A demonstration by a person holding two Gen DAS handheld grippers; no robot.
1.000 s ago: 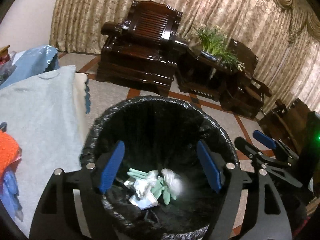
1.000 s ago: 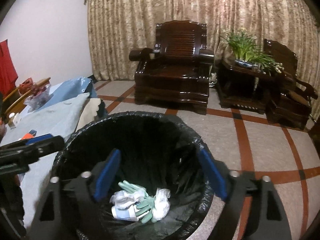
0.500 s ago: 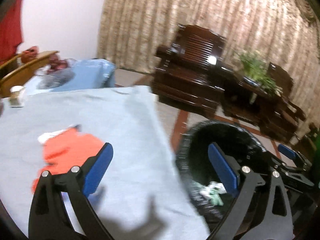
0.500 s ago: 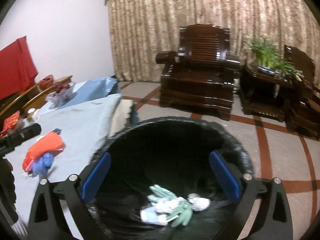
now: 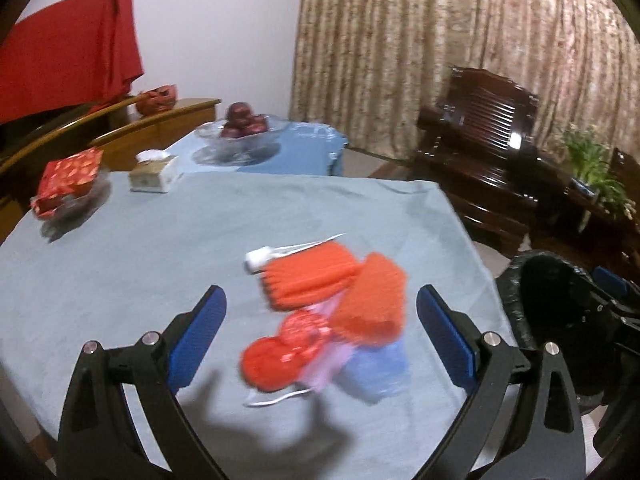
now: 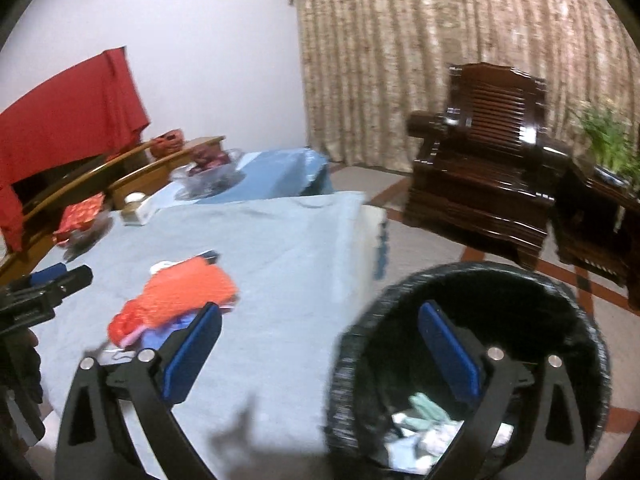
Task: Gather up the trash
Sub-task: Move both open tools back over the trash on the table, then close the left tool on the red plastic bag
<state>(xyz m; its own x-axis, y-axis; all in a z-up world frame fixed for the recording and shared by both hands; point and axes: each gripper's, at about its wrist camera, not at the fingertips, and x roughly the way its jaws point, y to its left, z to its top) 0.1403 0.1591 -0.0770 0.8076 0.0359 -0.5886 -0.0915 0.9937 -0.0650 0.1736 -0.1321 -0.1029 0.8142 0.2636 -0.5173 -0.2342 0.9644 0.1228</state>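
A heap of trash (image 5: 328, 312) lies on the pale blue tablecloth (image 5: 160, 256): orange net bags, a red wrapper, pink and blue plastic, a white cap. My left gripper (image 5: 318, 334) hangs over the heap, open, nothing between its blue pads. The black-lined trash bin (image 6: 472, 344) stands on the floor off the table's right edge, with green and white scraps (image 6: 428, 428) at its bottom. My right gripper (image 6: 316, 354) is open and empty, straddling the table's edge and the bin's rim. The heap (image 6: 180, 300) also appears left of it, near the left gripper's tip (image 6: 60, 284).
At the table's far side sit a glass bowl of dark fruit (image 5: 240, 128), a small tissue box (image 5: 154, 174) and a red packet (image 5: 72, 180). A dark wooden armchair (image 6: 484, 168), a side table with a plant (image 6: 604, 152) and curtains stand beyond the bin. Red cloth (image 5: 68, 52) hangs at left.
Both grippers swung left, away from over the bin toward the table. The left one now faces the orange heap, and both stand a little wider open.
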